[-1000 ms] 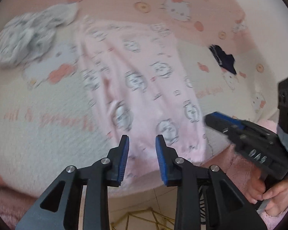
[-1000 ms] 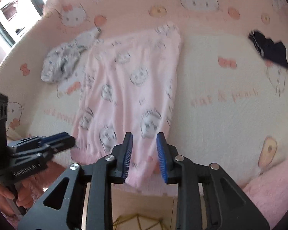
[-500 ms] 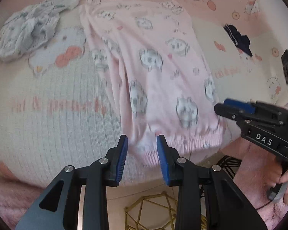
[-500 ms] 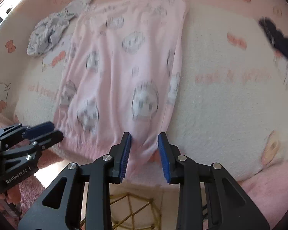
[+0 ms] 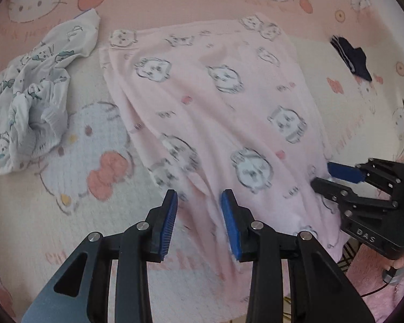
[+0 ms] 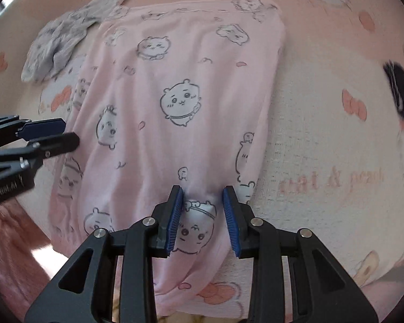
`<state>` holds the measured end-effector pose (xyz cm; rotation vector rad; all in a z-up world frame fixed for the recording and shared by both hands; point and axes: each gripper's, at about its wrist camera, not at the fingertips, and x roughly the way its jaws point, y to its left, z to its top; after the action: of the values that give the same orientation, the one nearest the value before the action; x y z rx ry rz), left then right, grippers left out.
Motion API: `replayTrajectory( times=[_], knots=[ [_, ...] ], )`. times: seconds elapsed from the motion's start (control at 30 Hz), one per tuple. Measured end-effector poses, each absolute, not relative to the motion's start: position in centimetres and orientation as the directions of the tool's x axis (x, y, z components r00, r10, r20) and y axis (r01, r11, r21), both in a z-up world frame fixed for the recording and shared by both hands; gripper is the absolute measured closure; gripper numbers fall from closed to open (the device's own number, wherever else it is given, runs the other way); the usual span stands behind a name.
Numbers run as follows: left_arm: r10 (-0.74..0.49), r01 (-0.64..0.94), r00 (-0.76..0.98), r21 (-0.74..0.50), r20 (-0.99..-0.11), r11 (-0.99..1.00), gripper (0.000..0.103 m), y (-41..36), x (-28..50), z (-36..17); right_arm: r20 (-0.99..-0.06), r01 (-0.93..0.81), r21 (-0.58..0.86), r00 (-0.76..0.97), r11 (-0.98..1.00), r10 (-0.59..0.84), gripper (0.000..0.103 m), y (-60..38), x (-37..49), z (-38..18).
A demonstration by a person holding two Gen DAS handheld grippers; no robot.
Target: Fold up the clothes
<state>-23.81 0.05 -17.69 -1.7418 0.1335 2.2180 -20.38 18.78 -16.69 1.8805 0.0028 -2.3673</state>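
Surface: my bed cover, cream and pink, printed with cats, bows and the words "eat & peach". Pink garment: spread flat across it, hem at the near edge. My left gripper: jaws opening over the hem. My right gripper: jaws apart astride fabric, body marked "DAS".

surface: bed with cream-and-pink cartoon-cat cover | centre: pink printed garment spread flat, near hem over the bed's edge | left, just beside it: crumpled white printed garment | right, well apart: small dark garment
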Motion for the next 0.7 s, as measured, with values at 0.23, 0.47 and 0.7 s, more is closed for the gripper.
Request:
replayTrajectory(
  times=[0.23, 0.47, 0.7],
  knots=[
    [0.146, -0.269, -0.203, -0.089, -0.968, -0.959, 0.057, -1.8, -22.4, -19.3, -0.943, 0.056, 0.058, -0.325, -0.997, -0.073, 0.072, 18.1, -21.9, -15.1],
    [0.166, -0.117, -0.264, -0.139, -0.950, -0.983, 0.056, -5.7, -20.9, -18.0, -0.962, 0.019, 0.035, -0.269, -0.999, -0.039, 0.071, 19.1, -23.3, -16.3],
    [0.308, -0.104, -0.313, -0.290, -0.899, -0.952, 0.056, -7.1, -20.8, -17.1, -0.950, 0.026, 0.075, -0.302, -0.997, -0.079, 0.070, 18.4, -23.4, -15.8]
  ],
)
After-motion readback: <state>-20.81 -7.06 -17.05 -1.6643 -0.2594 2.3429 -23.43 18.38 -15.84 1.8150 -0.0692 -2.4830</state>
